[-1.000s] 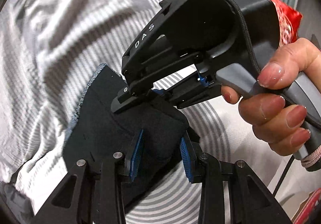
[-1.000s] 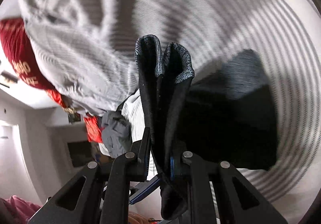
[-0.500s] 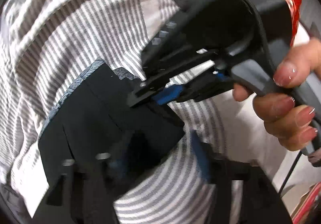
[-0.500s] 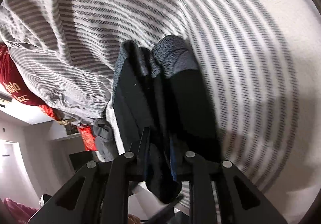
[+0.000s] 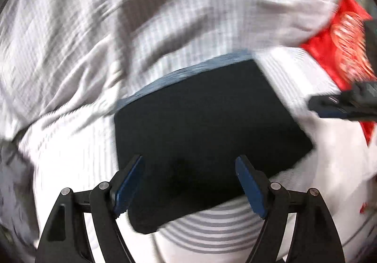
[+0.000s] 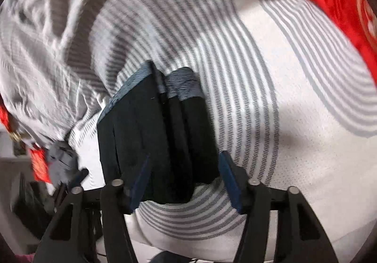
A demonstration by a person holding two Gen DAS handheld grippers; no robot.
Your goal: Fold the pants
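Observation:
The dark pants (image 5: 207,126) lie folded into a compact rectangle on the striped bedding (image 5: 165,27), a grey-blue waistband along the far edge. My left gripper (image 5: 188,183) is open and empty, its blue pads either side of the near edge of the pants. In the right wrist view the folded pants (image 6: 155,135) show stacked layers with grey cuffs at the far end. My right gripper (image 6: 183,178) is open over their near end, holding nothing. The tip of the right gripper (image 5: 341,105) shows at the right edge of the left wrist view.
A red cushion (image 5: 341,51) lies at the right; it also shows in the right wrist view (image 6: 339,11). Rumpled striped duvet (image 6: 59,51) rises behind and left of the pants. A grey garment (image 6: 61,157) lies at the bed's left edge.
My right gripper has opened and let go of the pants, which now lie flat on the bed. It drew away to the right. My left gripper has opened wider.

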